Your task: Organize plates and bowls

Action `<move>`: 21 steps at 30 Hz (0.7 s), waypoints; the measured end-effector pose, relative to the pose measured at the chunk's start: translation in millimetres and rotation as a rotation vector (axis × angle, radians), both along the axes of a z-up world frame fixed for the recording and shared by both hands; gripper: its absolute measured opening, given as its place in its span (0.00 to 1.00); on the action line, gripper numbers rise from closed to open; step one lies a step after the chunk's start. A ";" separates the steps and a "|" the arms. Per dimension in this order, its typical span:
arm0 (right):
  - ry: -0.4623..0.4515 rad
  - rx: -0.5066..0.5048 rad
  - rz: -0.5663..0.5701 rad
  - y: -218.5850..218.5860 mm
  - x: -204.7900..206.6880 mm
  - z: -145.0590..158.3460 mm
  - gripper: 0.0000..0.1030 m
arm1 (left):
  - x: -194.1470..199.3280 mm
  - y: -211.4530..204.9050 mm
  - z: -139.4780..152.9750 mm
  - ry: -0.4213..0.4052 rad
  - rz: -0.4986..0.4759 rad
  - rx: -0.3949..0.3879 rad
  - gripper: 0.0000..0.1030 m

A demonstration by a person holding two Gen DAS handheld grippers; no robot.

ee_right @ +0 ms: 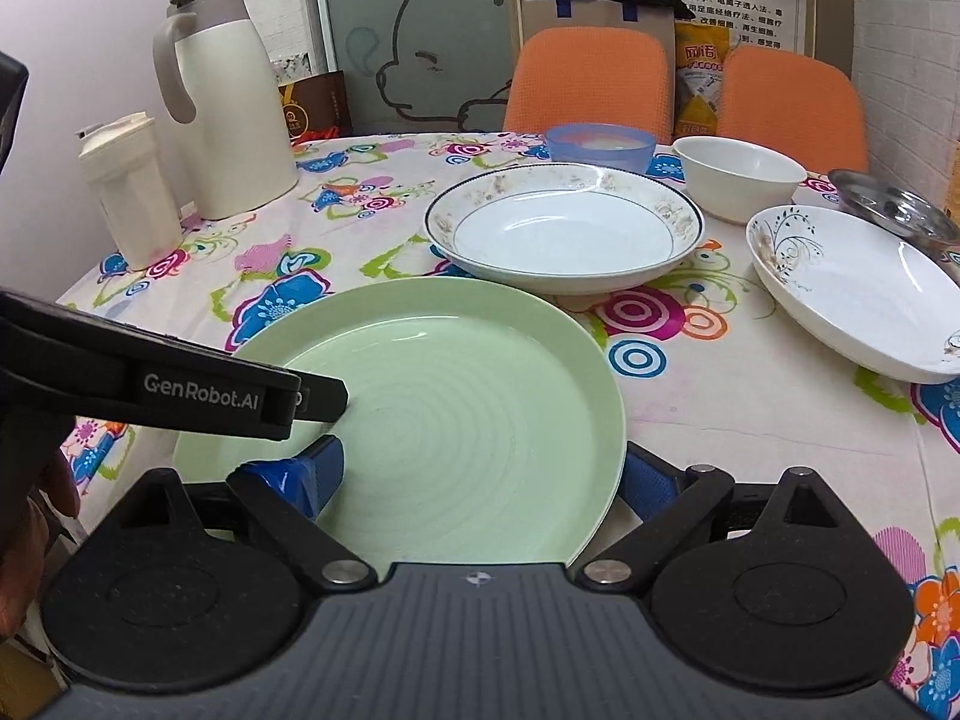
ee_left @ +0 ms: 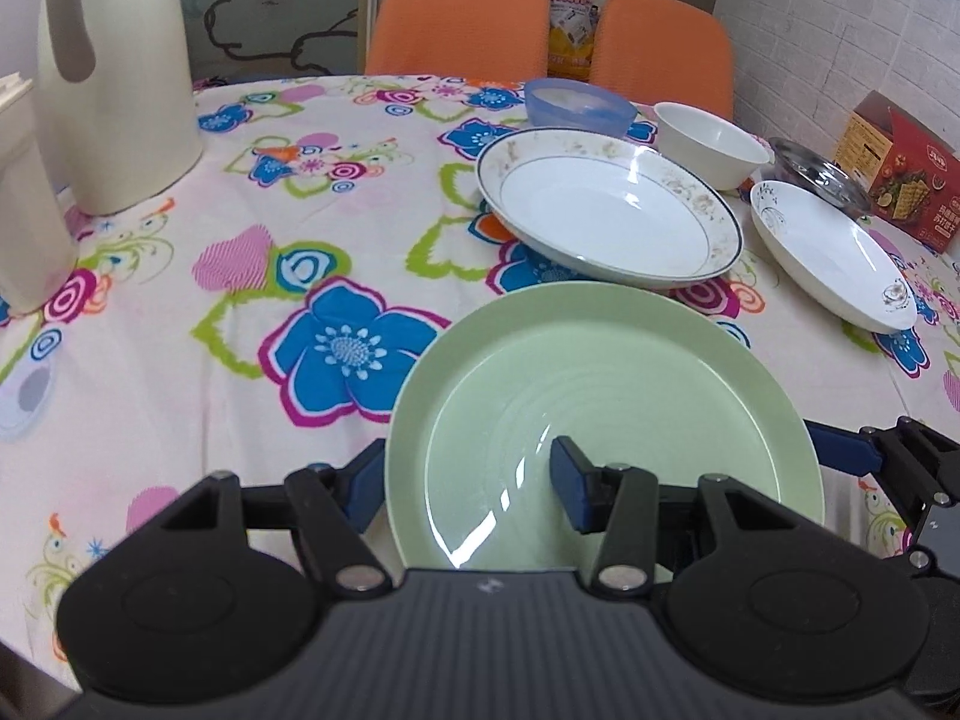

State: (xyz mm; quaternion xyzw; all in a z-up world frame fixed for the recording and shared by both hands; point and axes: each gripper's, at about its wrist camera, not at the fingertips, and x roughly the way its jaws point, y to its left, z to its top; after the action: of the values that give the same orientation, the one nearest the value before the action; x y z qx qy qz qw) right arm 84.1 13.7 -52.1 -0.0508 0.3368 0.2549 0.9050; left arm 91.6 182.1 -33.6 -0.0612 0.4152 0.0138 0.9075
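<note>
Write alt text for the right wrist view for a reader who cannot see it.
Both grippers straddle opposite edges of a green plate on a flowered tablecloth: the right gripper at its right edge, the left gripper reaching in from the left. Behind stand a patterned-rim plate, a white bowl, a blue bowl and a white jug.

plates: 3 – green plate (ee_left: pixel 606 396), gold-patterned deep plate (ee_left: pixel 606 210), white plate with black vine print (ee_left: pixel 834 258) | bowls: 2 – blue plastic bowl (ee_left: pixel 579 103), white bowl (ee_left: pixel 711 143) | glass lid (ee_left: pixel 819 175): 1 | white thermos jug (ee_right: pixel 225 114): 1 | cream lidded bottle (ee_right: pixel 129 192): 1 | orange chairs: 2 (ee_right: pixel 588 81) | red snack box (ee_left: pixel 900 171): 1 | grippers: 2 – left gripper (ee_left: pixel 465 480), right gripper (ee_right: pixel 486 480)
</note>
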 end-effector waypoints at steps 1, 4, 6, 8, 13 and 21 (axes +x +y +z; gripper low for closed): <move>0.000 -0.006 -0.004 -1.7 0.5 -0.7 0.82 | 0.5 -4.1 -0.3 -0.007 -0.007 0.009 0.47; -0.009 -0.039 0.012 -0.6 -1.9 -1.2 0.82 | 2.7 -8.6 -2.2 -0.014 -0.007 0.007 0.57; 0.002 -0.038 0.034 -4.0 -2.6 0.9 0.80 | 3.4 -5.2 -2.2 -0.013 -0.011 -0.023 0.64; 0.015 0.017 0.010 -16.4 -1.5 8.2 0.81 | 0.8 2.8 3.3 -0.032 0.014 -0.058 0.70; -0.012 0.116 -0.055 -43.3 16.4 31.5 0.81 | 3.9 25.0 32.4 -0.193 0.094 -0.100 0.73; 0.030 0.143 -0.064 -31.1 93.7 29.5 0.81 | 78.0 32.5 42.9 -0.174 0.077 -0.071 0.73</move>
State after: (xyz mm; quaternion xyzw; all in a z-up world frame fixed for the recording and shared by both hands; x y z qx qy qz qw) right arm 177.8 -17.4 -22.6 0.0284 0.3329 0.2500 0.9088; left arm 169.6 214.6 9.3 -0.1103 0.3322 0.0285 0.9363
